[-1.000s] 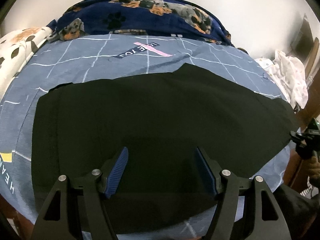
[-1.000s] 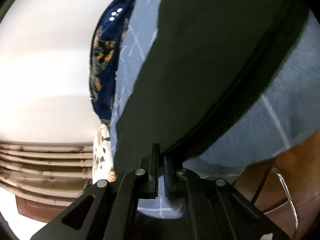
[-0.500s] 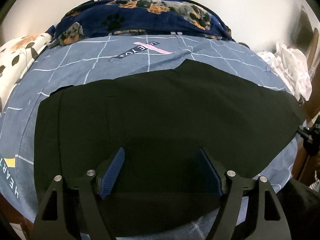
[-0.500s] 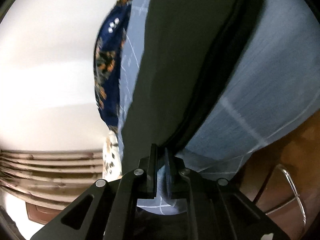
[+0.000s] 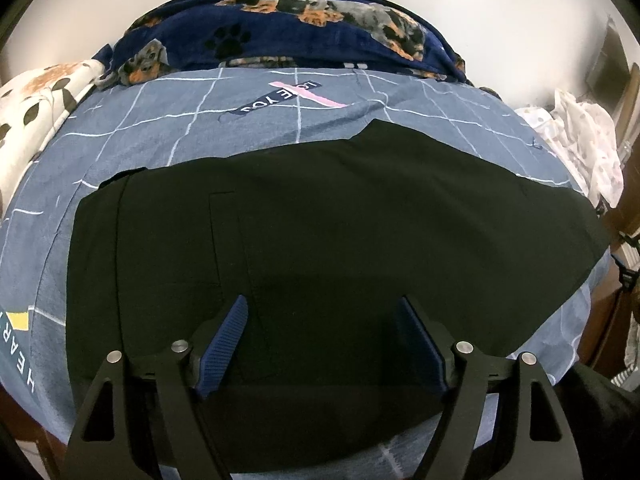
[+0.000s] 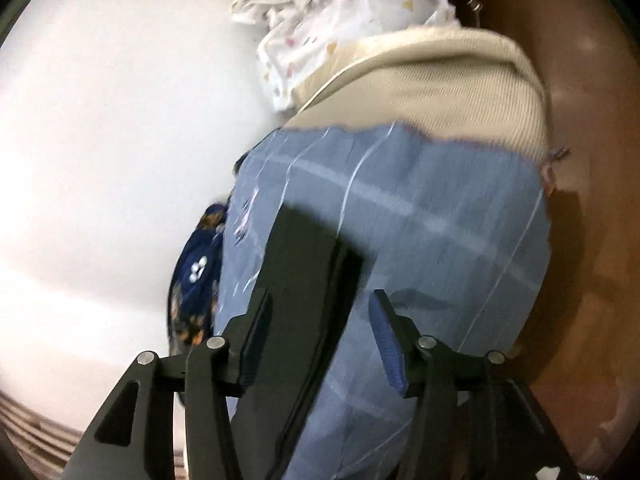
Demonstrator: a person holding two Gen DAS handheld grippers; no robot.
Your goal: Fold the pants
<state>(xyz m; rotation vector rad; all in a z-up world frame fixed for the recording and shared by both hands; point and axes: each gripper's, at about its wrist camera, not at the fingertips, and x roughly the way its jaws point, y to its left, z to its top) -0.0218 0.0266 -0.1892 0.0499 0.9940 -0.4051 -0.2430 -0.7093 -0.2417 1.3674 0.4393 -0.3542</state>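
Black pants lay spread flat across a bed covered by a blue-grey sheet with thin white grid lines. The pants ran from the bed's left side to its right edge, covering most of the near half. A navy blanket printed with dogs and paw marks was bunched along the far edge of the bed. A white cloth with brown spots sat at the far left corner, and a pale crumpled cloth at the far right.

The left gripper hung above the near part of the pants with its fingers set wide apart and nothing between them.

The right gripper was at the bed's right edge, its jaws opening. A dark strip of the pants lay between the fingers, with the pads clear of it. That view was blurred. Past the sheet's edge a beige mattress showed.
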